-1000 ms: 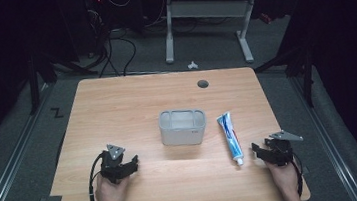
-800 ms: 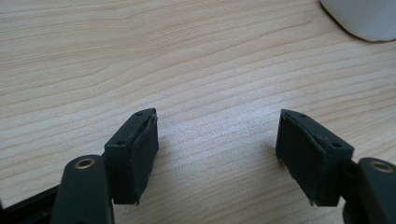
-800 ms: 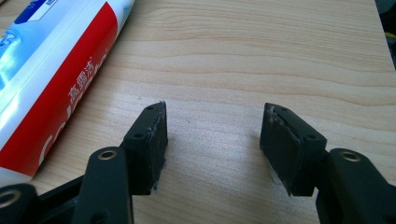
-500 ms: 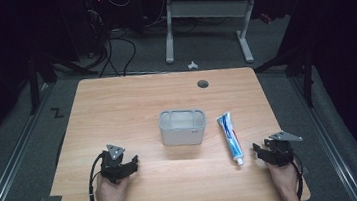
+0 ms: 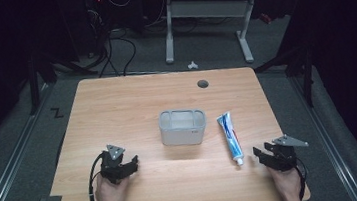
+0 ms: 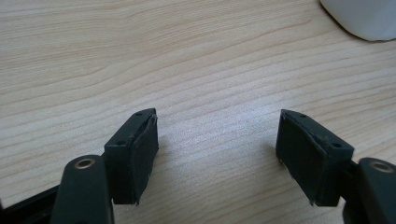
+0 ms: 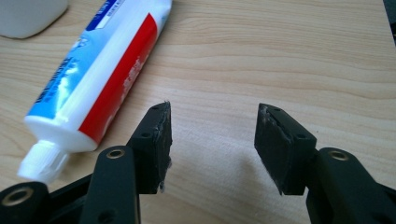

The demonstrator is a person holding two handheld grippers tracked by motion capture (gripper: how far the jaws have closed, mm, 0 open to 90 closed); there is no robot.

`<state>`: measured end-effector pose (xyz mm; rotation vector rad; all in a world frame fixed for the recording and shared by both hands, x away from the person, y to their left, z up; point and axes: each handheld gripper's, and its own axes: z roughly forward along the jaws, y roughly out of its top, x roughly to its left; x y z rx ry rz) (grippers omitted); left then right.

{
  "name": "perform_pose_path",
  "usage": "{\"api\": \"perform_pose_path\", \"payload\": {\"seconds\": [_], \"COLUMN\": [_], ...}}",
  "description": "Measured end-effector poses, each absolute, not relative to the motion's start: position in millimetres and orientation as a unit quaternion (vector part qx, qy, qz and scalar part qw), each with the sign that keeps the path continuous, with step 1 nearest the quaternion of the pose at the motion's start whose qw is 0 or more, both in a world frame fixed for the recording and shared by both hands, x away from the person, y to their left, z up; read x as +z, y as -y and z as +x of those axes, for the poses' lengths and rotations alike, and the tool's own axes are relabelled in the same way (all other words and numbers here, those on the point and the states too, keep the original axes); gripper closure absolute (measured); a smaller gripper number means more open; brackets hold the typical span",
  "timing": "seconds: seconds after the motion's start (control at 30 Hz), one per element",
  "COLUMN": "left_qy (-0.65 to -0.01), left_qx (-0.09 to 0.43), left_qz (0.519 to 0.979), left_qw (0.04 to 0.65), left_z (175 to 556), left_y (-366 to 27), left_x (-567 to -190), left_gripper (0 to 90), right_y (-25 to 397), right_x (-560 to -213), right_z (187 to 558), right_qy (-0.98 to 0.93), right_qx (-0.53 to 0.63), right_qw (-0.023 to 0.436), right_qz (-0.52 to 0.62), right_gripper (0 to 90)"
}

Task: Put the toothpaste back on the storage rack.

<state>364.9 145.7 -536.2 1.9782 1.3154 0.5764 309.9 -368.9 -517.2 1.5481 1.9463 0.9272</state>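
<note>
A white, blue and red toothpaste tube lies on the wooden table, cap toward the front, just right of a pale grey open bin. My right gripper rests open at the front right, a little right of the tube's cap. In the right gripper view the tube lies left of the empty gap of the right gripper. My left gripper rests open at the front left, empty, left of the bin. In the left gripper view the left gripper frames bare wood, with the bin's corner at top right.
A round cable hole sits near the table's far edge. Beyond the table stand a white desk frame and cables on the dark floor. Bare wood lies between both grippers along the front.
</note>
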Motion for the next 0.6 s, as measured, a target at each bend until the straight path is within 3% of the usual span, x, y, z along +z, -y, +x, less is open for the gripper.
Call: {"api": "perform_pose_path", "payload": {"seconds": [0.6], "left_qy": [-0.505], "left_qx": [0.221], "left_qz": [0.761], "left_qw": [0.342], "left_z": [364.5], "left_y": [-145.7], "left_x": [-536.2], "left_gripper": [29.9], "right_y": [340.0], "right_x": [-505.4], "right_z": [285.0], "right_qy": [-0.712], "right_qx": [0.368], "right_qw": [0.250], "right_qz": [0.543], "right_gripper": [48.2]}}
